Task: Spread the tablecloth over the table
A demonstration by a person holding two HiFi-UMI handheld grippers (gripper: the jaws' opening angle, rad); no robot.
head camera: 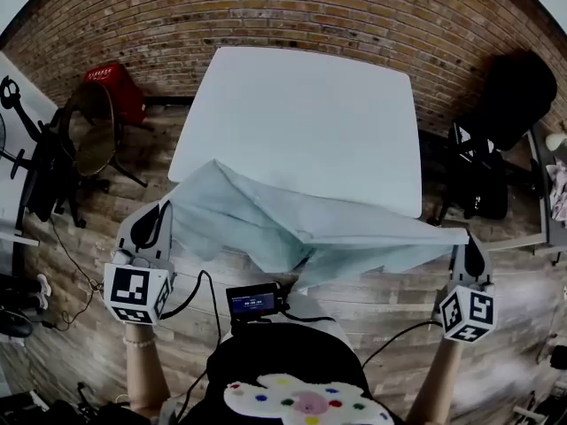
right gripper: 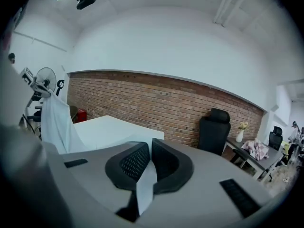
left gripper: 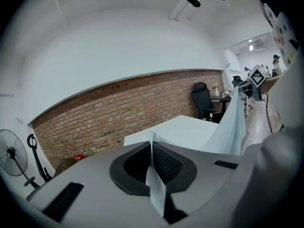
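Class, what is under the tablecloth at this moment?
The tablecloth covers the near edge of the white table and some wooden floor; anything else beneath it is hidden.

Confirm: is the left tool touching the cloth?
Touching. The left gripper view shows the left tool shut on a strip of the cloth, which is pinched between its jaws.

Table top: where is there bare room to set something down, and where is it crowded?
Bare: the table from its brick wall edge down to the tablecloth. Crowded: the near edge, where the cloth stretches between the left tongs and right tongs, both shut on it.
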